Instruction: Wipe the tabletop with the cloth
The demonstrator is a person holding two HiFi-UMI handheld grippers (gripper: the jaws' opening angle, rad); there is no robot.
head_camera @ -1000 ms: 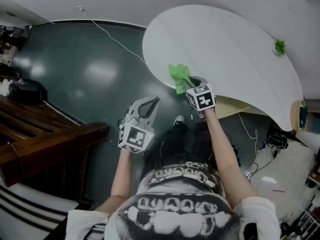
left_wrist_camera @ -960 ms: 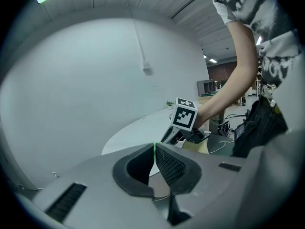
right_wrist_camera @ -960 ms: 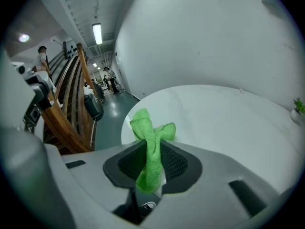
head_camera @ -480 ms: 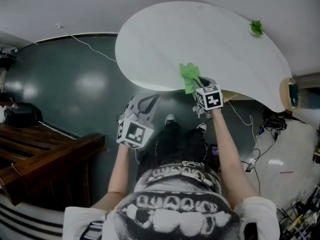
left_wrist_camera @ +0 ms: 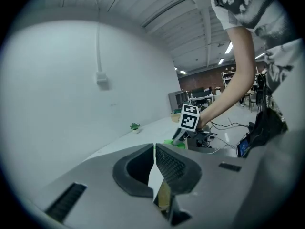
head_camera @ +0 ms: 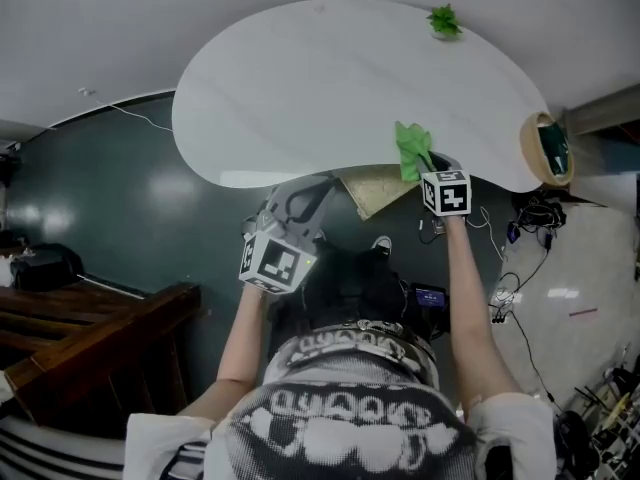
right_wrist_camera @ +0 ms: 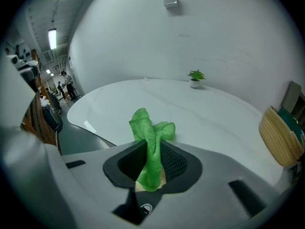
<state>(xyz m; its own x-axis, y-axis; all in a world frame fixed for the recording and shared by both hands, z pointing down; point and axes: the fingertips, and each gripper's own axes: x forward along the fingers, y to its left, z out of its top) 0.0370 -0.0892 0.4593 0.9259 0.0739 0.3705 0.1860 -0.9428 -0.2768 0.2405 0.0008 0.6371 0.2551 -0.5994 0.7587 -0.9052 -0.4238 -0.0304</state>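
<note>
Nearest the camera is the person's torso in a patterned shirt (head_camera: 345,423), both forearms reaching forward. The left gripper (head_camera: 316,192) is held low in front of the body, its marker cube towards the camera and its tips at the near edge of the table. In the left gripper view its jaws are pressed together, with only a thin slit between them and nothing gripped.

The right gripper (head_camera: 432,168) is out further to the right, also at the table's near edge. In the right gripper view its jaws are clamped on the green cloth (right_wrist_camera: 150,140), which is bunched. One twisted end hangs down between the pads and the other sticks up past the tips. In the head view the cloth (head_camera: 412,148) sits over the near rim of the white table (head_camera: 320,88). I cannot tell whether it presses on the surface.

Below the rim between the two grippers, a tan panel (head_camera: 375,190) of the table's underside shows. Beneath the table are a dark green floor (head_camera: 120,198) and loose cables (head_camera: 520,258). At the table's right end stands a tan round object with a dark green inside (head_camera: 548,148). A small potted plant (head_camera: 444,20) stands at the far edge, well apart from the cloth.
</note>
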